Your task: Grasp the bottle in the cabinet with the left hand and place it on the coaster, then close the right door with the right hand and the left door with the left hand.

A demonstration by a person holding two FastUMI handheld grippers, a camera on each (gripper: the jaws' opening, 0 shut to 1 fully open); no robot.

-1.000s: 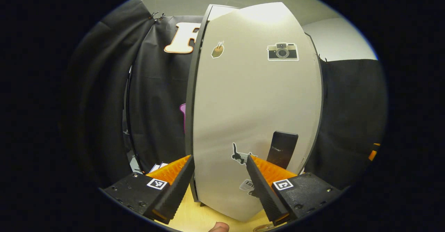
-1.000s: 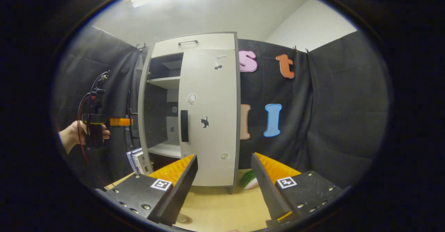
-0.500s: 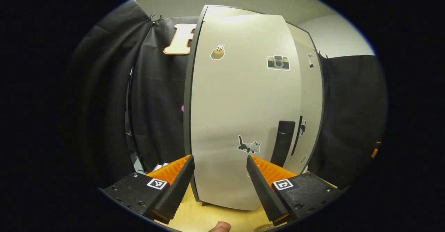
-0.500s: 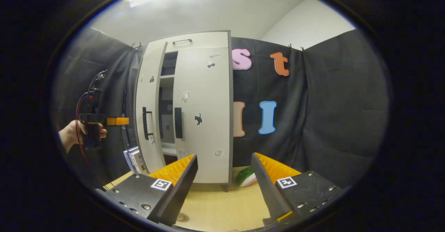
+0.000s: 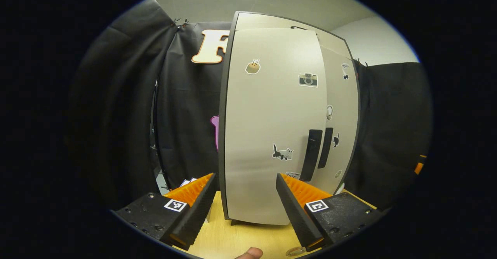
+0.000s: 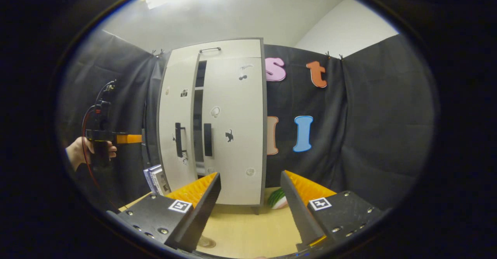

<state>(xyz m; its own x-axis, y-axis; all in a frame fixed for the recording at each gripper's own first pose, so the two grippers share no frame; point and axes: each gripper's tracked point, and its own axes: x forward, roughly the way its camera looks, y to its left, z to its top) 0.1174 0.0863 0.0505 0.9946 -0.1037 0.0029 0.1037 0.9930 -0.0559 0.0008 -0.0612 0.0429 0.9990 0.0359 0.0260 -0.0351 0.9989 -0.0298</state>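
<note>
The pale cabinet (image 6: 233, 53) stands on the wooden table. Its right door (image 6: 237, 142) is flush with the front. Its left door (image 5: 268, 134) (image 6: 172, 134) is nearly shut, with a narrow dark gap (image 6: 198, 123) left between the two. Both dark handles (image 5: 312, 154) (image 5: 325, 147) sit side by side. My left gripper (image 5: 246, 204) is open just in front of the left door, touching nothing; in the right gripper view a hand (image 6: 83, 152) holds the left gripper (image 6: 136, 138) left of the cabinet. My right gripper (image 6: 250, 208) is open and farther back.
Books (image 6: 155, 179) lean by the cabinet's left foot. A green and white object (image 6: 277, 200) lies at its right foot. A small round disc (image 6: 204, 242) (image 5: 296, 251) rests on the table (image 6: 248, 228) near the grippers. A fingertip (image 5: 250, 253) shows at the bottom edge.
The left door has swung from wide open to almost shut, and the shelves are now hidden. My left gripper has eased back from the door. The right gripper has barely moved.
</note>
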